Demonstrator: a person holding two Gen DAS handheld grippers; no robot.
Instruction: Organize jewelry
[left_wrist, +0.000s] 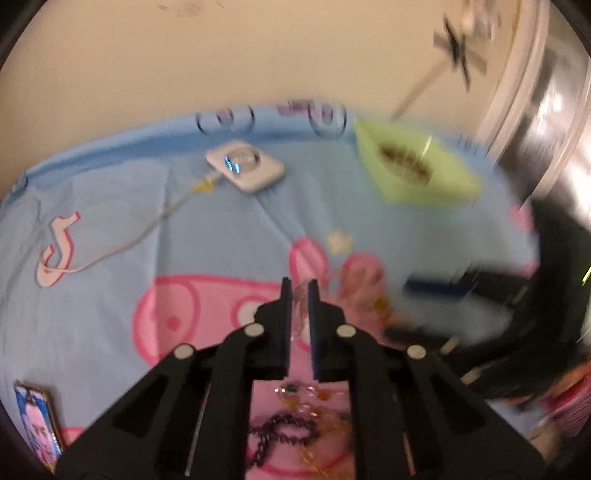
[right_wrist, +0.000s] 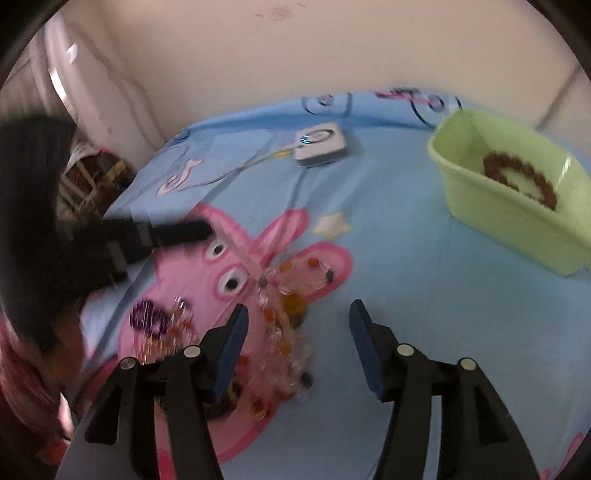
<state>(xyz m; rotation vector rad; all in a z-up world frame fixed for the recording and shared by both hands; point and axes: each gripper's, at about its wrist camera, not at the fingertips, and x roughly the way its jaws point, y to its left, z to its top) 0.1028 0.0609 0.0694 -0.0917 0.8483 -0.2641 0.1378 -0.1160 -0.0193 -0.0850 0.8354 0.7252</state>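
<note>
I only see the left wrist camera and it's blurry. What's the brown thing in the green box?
Observer: A brown bead bracelet, lying inside the green box.
Operator: Is my other gripper holding something?
Observer: No. The right gripper is open and empty, beside the jewelry pile.
Operator: And my left one?
Observer: The left gripper is shut on a clear bead strand running down to the pile.

Brown bead bracelet (right_wrist: 521, 177) in green basket (right_wrist: 491, 218); clear-amber strands (right_wrist: 284, 295) heaped on sheet.
</note>
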